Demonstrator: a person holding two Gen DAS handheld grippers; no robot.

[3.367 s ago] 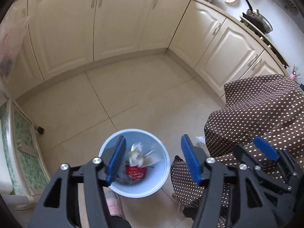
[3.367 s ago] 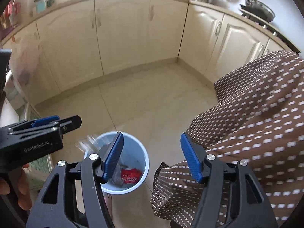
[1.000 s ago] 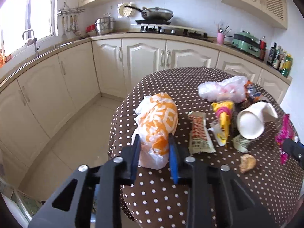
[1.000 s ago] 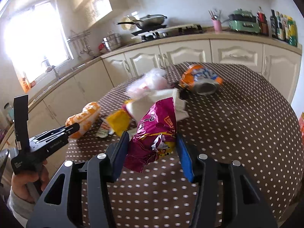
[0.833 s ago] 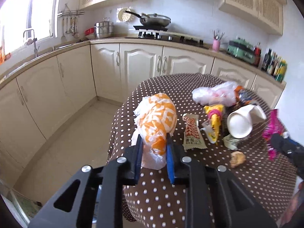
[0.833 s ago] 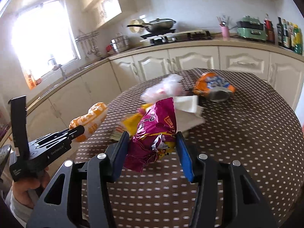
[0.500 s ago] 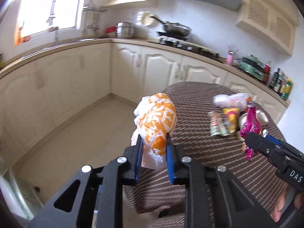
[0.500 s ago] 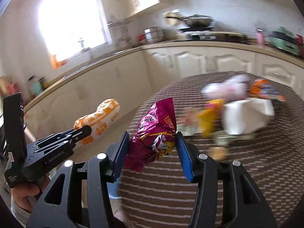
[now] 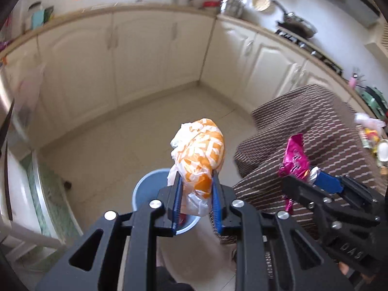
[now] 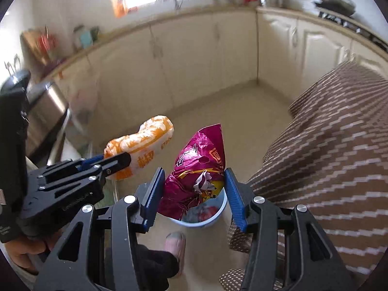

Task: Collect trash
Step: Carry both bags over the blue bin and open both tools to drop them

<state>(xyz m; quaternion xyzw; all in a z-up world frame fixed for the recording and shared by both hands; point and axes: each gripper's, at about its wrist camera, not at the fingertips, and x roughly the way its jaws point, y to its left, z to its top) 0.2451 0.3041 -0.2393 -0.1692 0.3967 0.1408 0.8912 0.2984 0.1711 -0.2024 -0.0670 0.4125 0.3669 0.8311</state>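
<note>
Trash rode in both tools: left gripper (image 9: pixel 195 203) clamped the orange bag (image 9: pixel 201 155), right gripper (image 10: pixel 194 194) pinched the magenta wrapper (image 10: pixel 196 177), both above the blue bin (image 9: pixel 150 186). Released off-centre, light plastic could drift past its rim.

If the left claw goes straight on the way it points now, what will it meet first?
Probably the blue bin on the floor, just beyond the orange bag the left claw grips; depth is unclear.
</note>
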